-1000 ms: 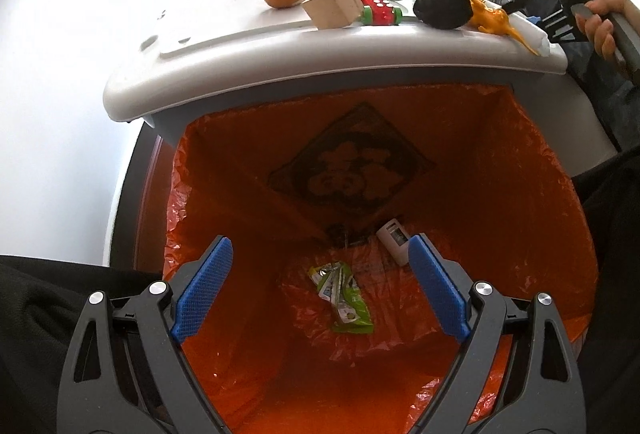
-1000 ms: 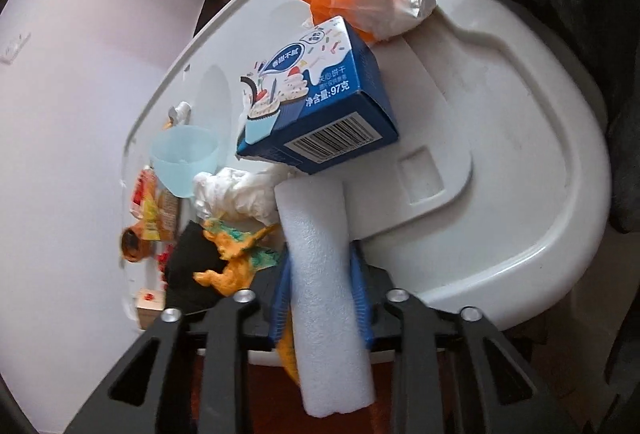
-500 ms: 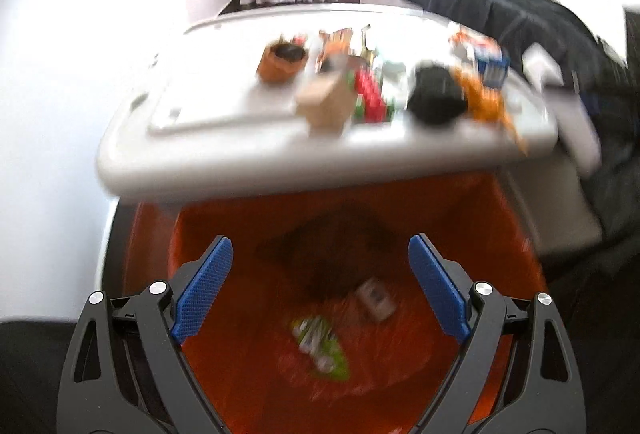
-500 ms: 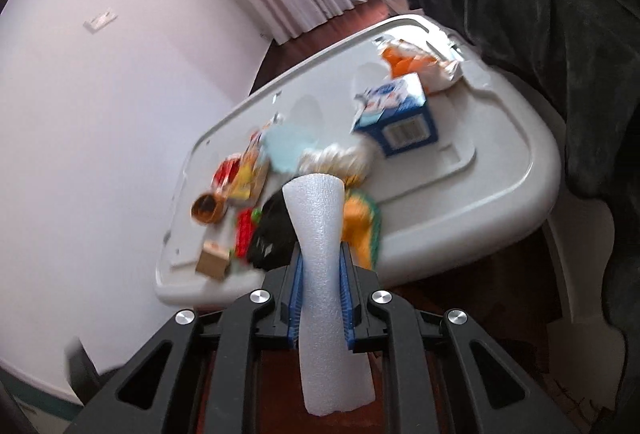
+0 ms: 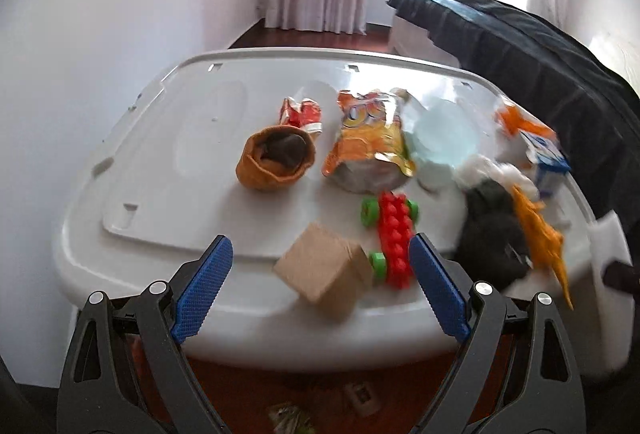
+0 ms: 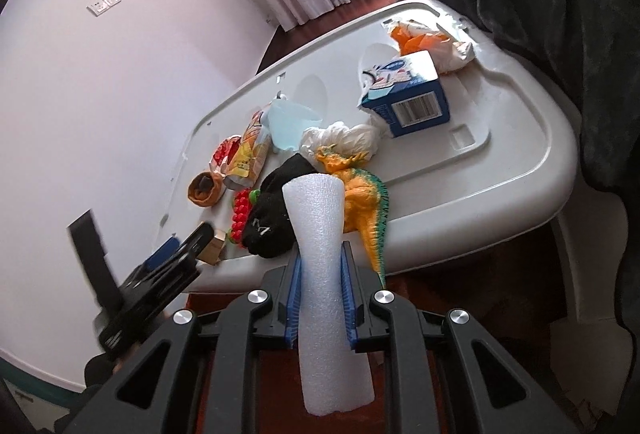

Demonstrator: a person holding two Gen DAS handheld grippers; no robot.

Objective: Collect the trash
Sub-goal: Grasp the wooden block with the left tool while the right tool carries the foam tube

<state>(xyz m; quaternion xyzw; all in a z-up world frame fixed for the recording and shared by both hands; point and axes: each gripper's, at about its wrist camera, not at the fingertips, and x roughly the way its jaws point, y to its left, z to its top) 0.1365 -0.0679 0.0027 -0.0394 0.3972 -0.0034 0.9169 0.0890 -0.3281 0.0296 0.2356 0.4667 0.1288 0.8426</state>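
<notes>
White foam roll (image 6: 324,266) sits clamped upright in the right gripper (image 6: 320,298), now lifted off the table (image 6: 500,137) and held just off its near edge, ready for the orange-lined bin (image 5: 248,386) below. The left gripper (image 5: 318,290), jaws spread and empty, has risen from the bin toward the cardboard box (image 5: 324,274). Toys crowd beside it: red block car (image 5: 394,234), orange dinosaur (image 5: 540,238).
</notes>
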